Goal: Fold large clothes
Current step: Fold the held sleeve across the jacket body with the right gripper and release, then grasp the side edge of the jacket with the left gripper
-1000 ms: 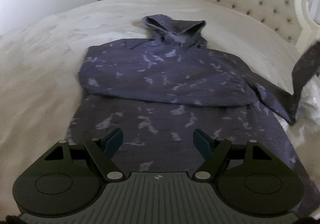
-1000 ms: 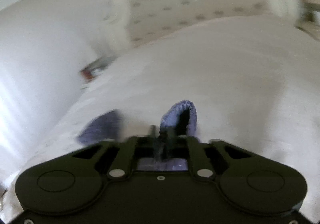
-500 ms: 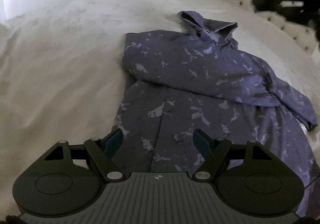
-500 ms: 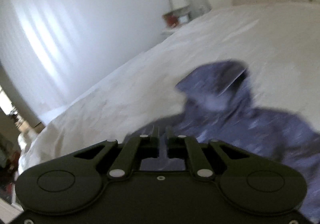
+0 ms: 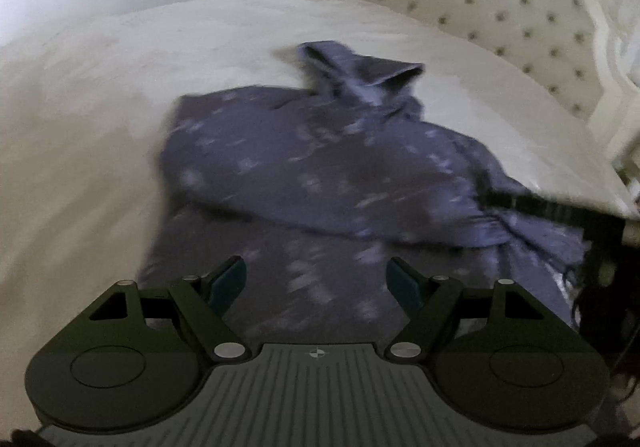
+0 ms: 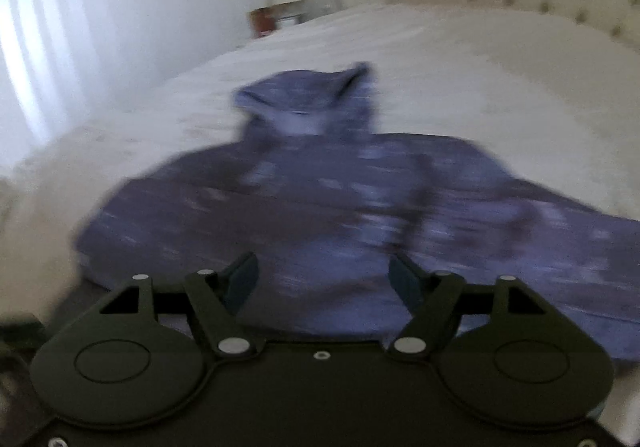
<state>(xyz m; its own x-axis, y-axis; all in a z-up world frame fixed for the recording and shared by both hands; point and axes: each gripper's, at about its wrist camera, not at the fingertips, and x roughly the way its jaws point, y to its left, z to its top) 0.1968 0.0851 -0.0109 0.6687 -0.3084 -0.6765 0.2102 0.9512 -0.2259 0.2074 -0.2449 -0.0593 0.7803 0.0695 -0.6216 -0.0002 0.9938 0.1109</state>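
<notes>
Both jaws now apart: right gripper (image 6: 322, 279) just released the sleeve (image 5: 532, 235), folded across hoodie (image 5: 320, 167) mid-frame; left gripper (image 5: 316, 283) empty. Bottom fold likely next.

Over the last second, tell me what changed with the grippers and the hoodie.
The right gripper was shut on the sleeve cuff and lifting it; it let go and now hangs open over the hoodie. The sleeve now lies on the hoodie's right side. The left gripper stayed open; the hoodie stayed on the bed.
</notes>
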